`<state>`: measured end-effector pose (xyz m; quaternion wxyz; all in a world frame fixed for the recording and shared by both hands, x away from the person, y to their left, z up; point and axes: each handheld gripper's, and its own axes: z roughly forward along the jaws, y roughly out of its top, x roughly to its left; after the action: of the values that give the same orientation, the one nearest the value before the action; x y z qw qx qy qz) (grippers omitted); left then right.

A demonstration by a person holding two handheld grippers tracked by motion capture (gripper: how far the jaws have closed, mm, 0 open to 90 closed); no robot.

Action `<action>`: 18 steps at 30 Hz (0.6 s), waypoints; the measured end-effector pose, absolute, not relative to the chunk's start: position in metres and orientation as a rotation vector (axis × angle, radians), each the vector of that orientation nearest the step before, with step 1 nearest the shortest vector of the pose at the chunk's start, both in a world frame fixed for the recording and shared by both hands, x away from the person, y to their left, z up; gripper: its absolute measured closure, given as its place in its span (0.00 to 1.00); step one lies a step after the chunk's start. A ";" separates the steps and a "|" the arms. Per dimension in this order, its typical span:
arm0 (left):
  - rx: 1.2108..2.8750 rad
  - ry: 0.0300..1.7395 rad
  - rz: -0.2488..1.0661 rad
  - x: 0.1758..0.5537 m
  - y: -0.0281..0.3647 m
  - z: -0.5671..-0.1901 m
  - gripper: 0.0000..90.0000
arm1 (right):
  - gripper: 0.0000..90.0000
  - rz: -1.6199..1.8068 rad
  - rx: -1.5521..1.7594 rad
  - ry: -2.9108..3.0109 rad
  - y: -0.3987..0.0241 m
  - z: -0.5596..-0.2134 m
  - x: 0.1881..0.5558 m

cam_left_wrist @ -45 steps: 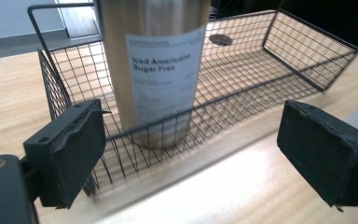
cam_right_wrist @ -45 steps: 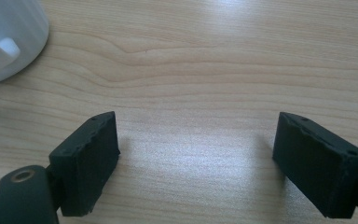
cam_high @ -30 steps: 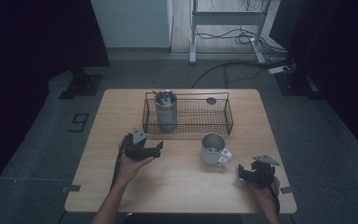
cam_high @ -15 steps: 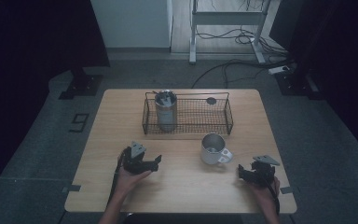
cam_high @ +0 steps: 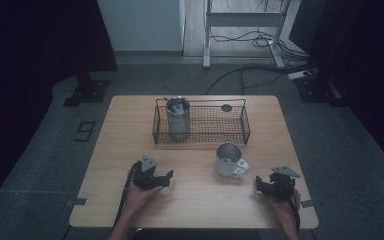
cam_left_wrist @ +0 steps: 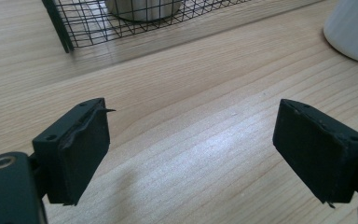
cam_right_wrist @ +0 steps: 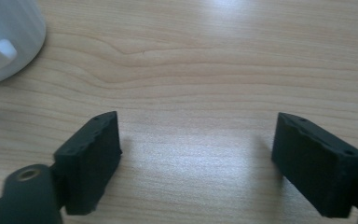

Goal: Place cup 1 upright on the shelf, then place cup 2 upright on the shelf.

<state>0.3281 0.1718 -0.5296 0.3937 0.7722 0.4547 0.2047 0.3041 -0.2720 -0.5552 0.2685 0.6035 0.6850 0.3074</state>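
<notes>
Both grippers rest low on the wooden surface (cam_high: 195, 200) near its front edge. The left gripper (cam_left_wrist: 191, 144) has been closing its fingers, yet they stand apart with nothing between them. The right gripper (cam_right_wrist: 196, 154) is also spread and empty. The metal mug (cam_high: 228, 160) stands between them, just before the wire basket (cam_high: 215, 125) holding a steel can (cam_high: 177, 119).

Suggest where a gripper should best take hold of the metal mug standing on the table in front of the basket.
Probably the handle of the metal mug: it juts toward the right gripper, so come in from that side. The upright open rim is the alternative, taken from above.
</notes>
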 end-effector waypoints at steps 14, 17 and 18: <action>1.962 1.142 0.491 0.323 0.170 -0.533 0.12 | 0.16 1.012 1.616 1.779 -0.275 -0.530 0.291; 1.966 1.137 0.491 0.323 0.169 -0.532 0.12 | 0.16 1.049 1.600 1.764 -0.273 -0.522 0.287; 1.970 1.133 0.498 0.323 0.169 -0.532 0.12 | 0.16 1.081 1.575 1.759 -0.270 -0.513 0.285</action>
<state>0.3228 0.1690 -0.5316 0.3965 0.7774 0.4470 0.1967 0.2846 -0.2700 -0.5131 0.2690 0.5840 0.6526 0.4010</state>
